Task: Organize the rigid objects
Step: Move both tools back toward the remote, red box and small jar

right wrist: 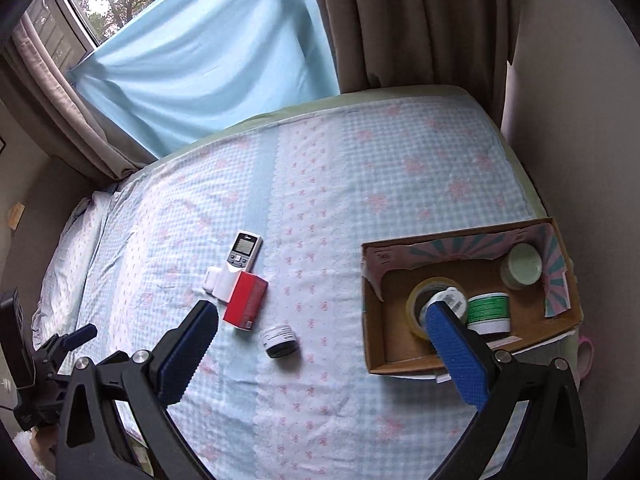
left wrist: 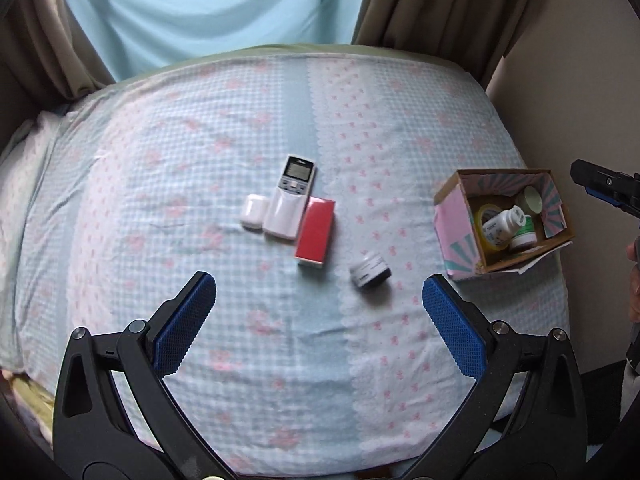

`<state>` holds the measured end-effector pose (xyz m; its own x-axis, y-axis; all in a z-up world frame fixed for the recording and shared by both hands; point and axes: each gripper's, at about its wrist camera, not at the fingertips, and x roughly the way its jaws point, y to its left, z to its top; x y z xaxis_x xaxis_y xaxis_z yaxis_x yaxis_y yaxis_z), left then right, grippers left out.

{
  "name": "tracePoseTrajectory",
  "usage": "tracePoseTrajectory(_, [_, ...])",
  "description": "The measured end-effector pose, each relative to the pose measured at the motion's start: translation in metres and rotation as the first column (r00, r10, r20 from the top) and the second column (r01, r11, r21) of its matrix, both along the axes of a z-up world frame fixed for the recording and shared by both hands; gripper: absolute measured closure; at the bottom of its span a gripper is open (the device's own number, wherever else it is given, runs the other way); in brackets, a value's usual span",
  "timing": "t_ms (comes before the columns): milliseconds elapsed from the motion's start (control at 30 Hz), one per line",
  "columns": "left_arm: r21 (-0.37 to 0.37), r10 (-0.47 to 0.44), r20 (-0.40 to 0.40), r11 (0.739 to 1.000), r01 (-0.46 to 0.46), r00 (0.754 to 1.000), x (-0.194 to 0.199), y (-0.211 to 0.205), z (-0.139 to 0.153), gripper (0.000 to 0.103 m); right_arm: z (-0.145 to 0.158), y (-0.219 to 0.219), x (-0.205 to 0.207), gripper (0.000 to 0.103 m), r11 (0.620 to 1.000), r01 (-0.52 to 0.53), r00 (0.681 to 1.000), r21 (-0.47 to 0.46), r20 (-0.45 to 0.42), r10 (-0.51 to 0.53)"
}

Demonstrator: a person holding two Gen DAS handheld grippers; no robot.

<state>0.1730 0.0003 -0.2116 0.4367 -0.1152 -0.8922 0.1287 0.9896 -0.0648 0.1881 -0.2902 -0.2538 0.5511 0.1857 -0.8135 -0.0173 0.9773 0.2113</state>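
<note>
A small dark jar [left wrist: 370, 271] with a white label lies alone on the bed [left wrist: 200, 128], between the red box [left wrist: 315, 231] and the cardboard box [left wrist: 468, 236] near the bed's right edge. Beyond the red box, towards the middle of the bed, a white remote control [left wrist: 291, 197] and a white earbud case [left wrist: 253, 212] sit side by side. Inside the cardboard box I see a roll of tape [right wrist: 420, 308], a white bottle [left wrist: 505, 220], a green-labelled tub [right wrist: 489, 312] and a pale green jar [right wrist: 522, 266].

My worry is the soft bedding: in my judgement the jar could roll or sink as fingers close, and the crowded box leaves little room to set it down without knocking the bottle.

I hold my left gripper [left wrist: 319, 300] spread wide and empty above the near part of the bed. My right gripper [right wrist: 322, 322] is equally wide apart, gripping nothing, one finger crossing in front of the cardboard box.
</note>
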Motion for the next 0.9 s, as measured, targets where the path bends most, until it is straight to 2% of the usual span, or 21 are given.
tracePoseTrajectory(233, [-0.028, -0.035, -0.038, 0.999, 0.033, 0.999, 0.028, 0.068, -0.012, 0.000, -0.022, 0.065, 0.006, 0.000, 1.000, -0.018, 0.999, -0.008, -0.051, 0.017])
tracePoseTrajectory(533, [-0.041, -0.120, -0.122, 0.992, 0.116, 0.985, 0.081, 0.108, -0.055, 0.000, -0.067, 0.117, 0.026, 0.000, 1.000, 0.026, 0.986, 0.010, -0.163, -0.024])
tracePoseTrajectory(700, [-0.012, -0.192, -0.162, 0.981, 0.193, 0.968, 0.114, 0.115, -0.086, 0.000, -0.091, 0.140, 0.049, 0.000, 0.999, 0.042, 0.976, 0.016, -0.216, -0.037])
tracePoseTrajectory(900, [0.045, -0.284, -0.227, 0.953, 0.301, 0.932, 0.150, 0.114, -0.136, 0.000, -0.129, 0.163, 0.086, 0.000, 0.999, 0.048, 0.954, 0.020, -0.298, -0.040])
